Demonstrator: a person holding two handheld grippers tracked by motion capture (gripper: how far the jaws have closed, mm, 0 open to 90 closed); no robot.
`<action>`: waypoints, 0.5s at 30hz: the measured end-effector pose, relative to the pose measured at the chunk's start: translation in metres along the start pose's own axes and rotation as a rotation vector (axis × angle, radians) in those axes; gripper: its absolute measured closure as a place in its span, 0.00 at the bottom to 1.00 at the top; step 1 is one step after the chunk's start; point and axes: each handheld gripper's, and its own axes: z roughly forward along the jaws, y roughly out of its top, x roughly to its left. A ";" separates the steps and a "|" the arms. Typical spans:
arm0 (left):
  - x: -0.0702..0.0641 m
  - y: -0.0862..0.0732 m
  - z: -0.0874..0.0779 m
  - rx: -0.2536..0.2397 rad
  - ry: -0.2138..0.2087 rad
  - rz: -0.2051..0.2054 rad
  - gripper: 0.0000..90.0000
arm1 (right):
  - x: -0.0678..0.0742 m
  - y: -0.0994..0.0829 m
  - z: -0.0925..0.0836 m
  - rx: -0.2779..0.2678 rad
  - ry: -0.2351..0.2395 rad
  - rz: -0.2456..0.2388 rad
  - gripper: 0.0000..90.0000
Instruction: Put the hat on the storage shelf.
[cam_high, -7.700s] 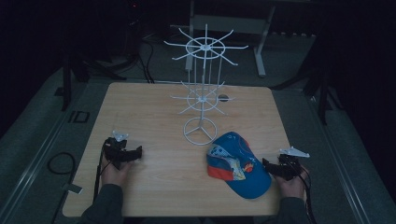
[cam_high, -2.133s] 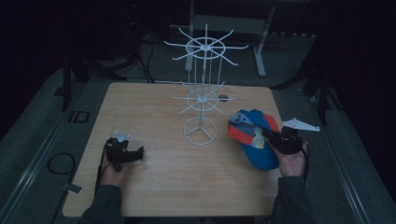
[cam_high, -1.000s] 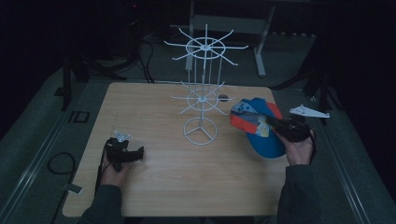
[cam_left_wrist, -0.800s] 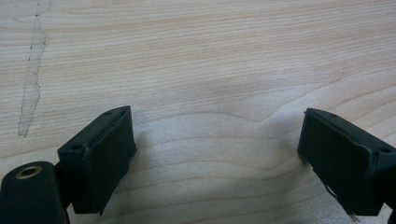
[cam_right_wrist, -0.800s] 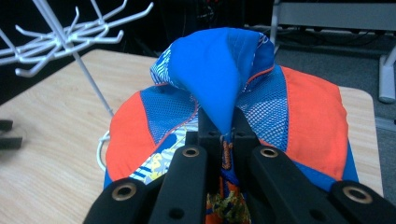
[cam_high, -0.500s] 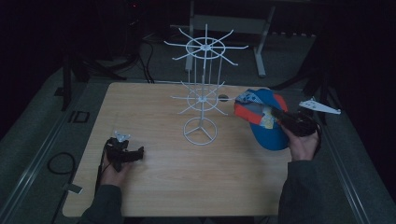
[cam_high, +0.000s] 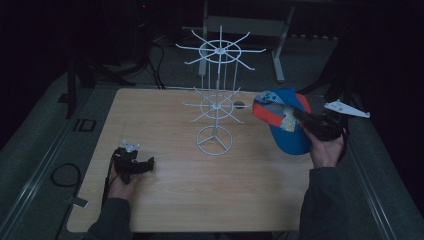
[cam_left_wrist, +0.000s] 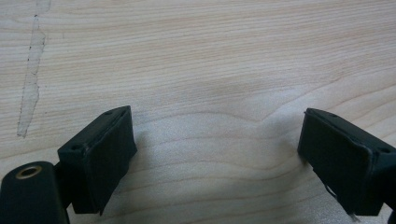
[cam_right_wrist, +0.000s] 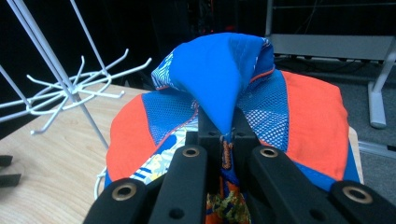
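A blue and orange cap (cam_high: 285, 120) hangs in the air at the table's right side, level with the lower tier of a white wire rack (cam_high: 216, 100). My right gripper (cam_high: 306, 118) is shut on the cap, its jaws pinching the blue fabric (cam_right_wrist: 224, 88) in the right gripper view; the rack's hooks (cam_right_wrist: 74, 86) stand to the left there. My left gripper (cam_high: 145, 165) rests on the table near the front left. Its jaws stand open over bare wood (cam_left_wrist: 215, 140) with nothing between them.
The wooden table (cam_high: 165, 200) has free room across its front and middle. The rack's round base (cam_high: 214, 140) stands at the table's centre. Dark floor, cables and a metal frame (cam_high: 277, 45) lie beyond the far edge.
My right gripper has lifted the cap off the table and carried it up and back toward the rack's right side. My left gripper has stayed still.
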 end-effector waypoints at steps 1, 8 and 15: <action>0.000 0.000 0.000 0.000 0.000 0.000 0.13 | 0.000 0.001 0.000 -0.004 -0.001 0.000 0.97; 0.000 0.000 0.000 0.000 0.000 0.000 0.13 | 0.001 0.010 -0.003 -0.037 -0.001 0.010 0.97; 0.000 0.000 0.000 0.000 0.000 0.000 0.13 | 0.004 0.020 -0.001 -0.051 -0.002 0.017 0.98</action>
